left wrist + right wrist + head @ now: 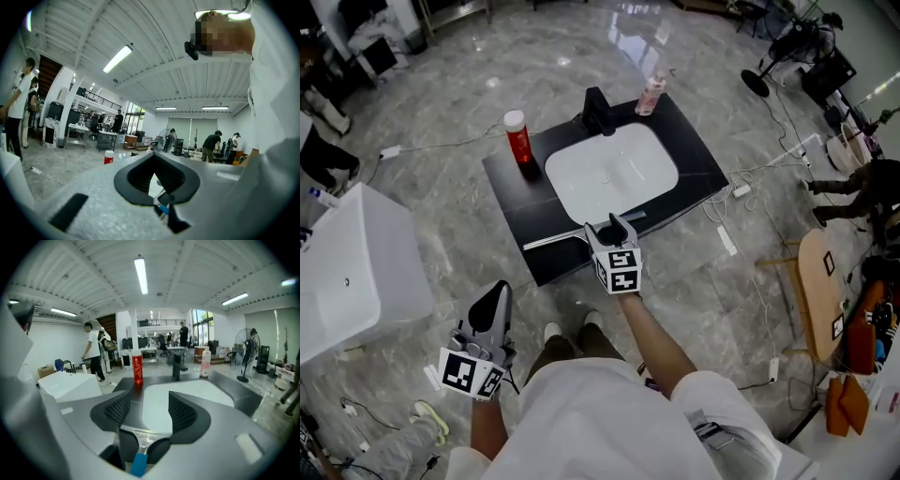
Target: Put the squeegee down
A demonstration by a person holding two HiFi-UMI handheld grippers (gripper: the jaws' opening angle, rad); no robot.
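Note:
The squeegee, a thin metal blade with a blue handle, lies along the front edge of the black counter. My right gripper hovers just above it, open, with nothing between its pads. In the right gripper view the squeegee shows low between and below the spread jaws of that gripper, its blue handle nearest the camera. My left gripper hangs low at the left, away from the counter, tips together and empty. In the left gripper view its pads meet at the left gripper's tip.
A white sink is set in the counter, with a black faucet, a red bottle and a pink bottle behind it. A white tub stands left. Cables and a wooden stool lie right.

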